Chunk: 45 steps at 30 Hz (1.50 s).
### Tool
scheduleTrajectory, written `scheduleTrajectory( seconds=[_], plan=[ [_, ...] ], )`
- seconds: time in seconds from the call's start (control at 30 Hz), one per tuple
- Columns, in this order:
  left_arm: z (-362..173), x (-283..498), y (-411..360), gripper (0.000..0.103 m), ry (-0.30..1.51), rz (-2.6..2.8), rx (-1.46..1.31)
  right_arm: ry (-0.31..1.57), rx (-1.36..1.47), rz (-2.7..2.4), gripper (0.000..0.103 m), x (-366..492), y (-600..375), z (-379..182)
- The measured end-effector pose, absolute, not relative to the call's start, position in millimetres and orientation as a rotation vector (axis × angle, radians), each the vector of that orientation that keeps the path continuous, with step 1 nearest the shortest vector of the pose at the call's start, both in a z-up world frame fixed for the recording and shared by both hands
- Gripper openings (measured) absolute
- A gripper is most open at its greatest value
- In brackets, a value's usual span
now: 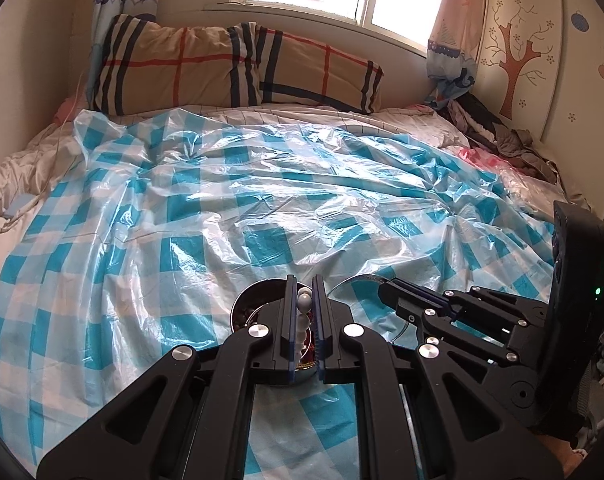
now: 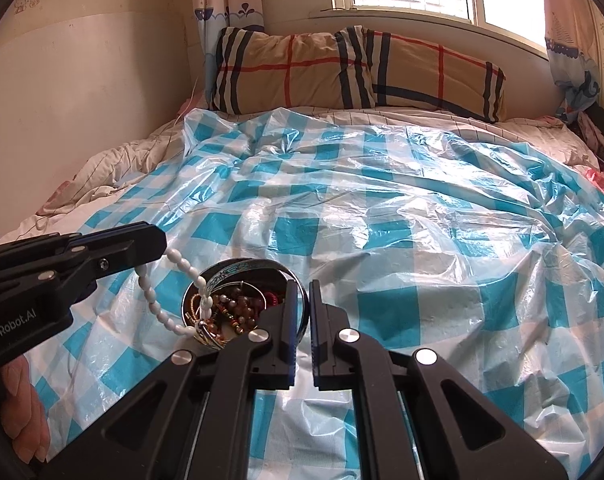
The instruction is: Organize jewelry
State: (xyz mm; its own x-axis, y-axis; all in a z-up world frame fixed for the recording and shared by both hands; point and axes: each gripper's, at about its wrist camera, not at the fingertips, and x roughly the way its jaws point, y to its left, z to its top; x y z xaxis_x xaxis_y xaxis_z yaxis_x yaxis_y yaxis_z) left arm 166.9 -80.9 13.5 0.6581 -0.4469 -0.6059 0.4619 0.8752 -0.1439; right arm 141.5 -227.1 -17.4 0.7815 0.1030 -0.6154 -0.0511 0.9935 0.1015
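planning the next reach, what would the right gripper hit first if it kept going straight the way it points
Probably the plastic sheet just past the bowl. The right gripper, jaws shut and empty, points down over the bowl's right rim, so it might clip that rim first; depth is unclear.

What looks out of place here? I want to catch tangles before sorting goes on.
The white bead strand is half out of the metal bowl: the left gripper pinches one part, a loop hangs outside the rim, and its other end lies among the jumbled jewelry. Whether it is snagged cannot be told.
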Motion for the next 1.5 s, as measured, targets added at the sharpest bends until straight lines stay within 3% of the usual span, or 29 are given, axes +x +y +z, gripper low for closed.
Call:
scheduleTrajectory(
  seconds=[0.33,0.47,0.67,0.73,0.77,0.8,0.97,1.1,1.17,1.2,1.5],
  plan=[
    [-16.7,211.7,-77.1,0.008,0.775,-0.437,0.001,0.700,0.036,0.107,0.006,167.7,-213.2,-33.5],
    [-19.9,216.3,-61.2,0.020,0.782,-0.414,-0.024,0.714,0.015,0.123,0.006,175.6,-204.0,-40.0],
    [-17.4,217.1,-42.4,0.024,0.774,-0.391,-0.067,0.730,-0.017,0.150,0.007,188.2,-189.5,-44.5],
    [-16.1,212.5,-39.7,0.027,0.771,-0.390,-0.069,0.754,-0.023,0.158,0.025,193.3,-185.8,-48.4],
    [-15.5,209.6,-38.7,0.029,0.771,-0.388,-0.066,0.741,-0.020,0.146,0.054,191.1,-186.4,-47.4],
    [-15.3,206.4,-37.8,0.031,0.771,-0.385,-0.060,0.723,-0.014,0.139,0.059,186.4,-188.1,-44.8],
    [-11.3,179.4,-31.7,0.053,0.760,-0.343,-0.023,0.712,0.027,0.100,0.061,157.8,-202.7,-30.2],
    [-7.7,145.4,-27.5,0.070,0.756,-0.297,0.022,0.732,0.052,0.052,0.086,121.4,-214.0,-21.7],
    [-7.8,125.4,-25.8,0.084,0.744,-0.263,0.064,0.745,0.065,0.033,0.091,100.5,-218.1,-18.9],
    [-9.3,115.5,-25.5,0.086,0.743,-0.244,0.086,0.754,0.075,0.027,0.096,90.4,-219.0,-18.6],
    [-13.8,46.2,-10.5,0.095,0.784,-0.188,0.117,0.770,0.145,-0.036,0.096,12.2,-220.6,-22.2]
  ],
)
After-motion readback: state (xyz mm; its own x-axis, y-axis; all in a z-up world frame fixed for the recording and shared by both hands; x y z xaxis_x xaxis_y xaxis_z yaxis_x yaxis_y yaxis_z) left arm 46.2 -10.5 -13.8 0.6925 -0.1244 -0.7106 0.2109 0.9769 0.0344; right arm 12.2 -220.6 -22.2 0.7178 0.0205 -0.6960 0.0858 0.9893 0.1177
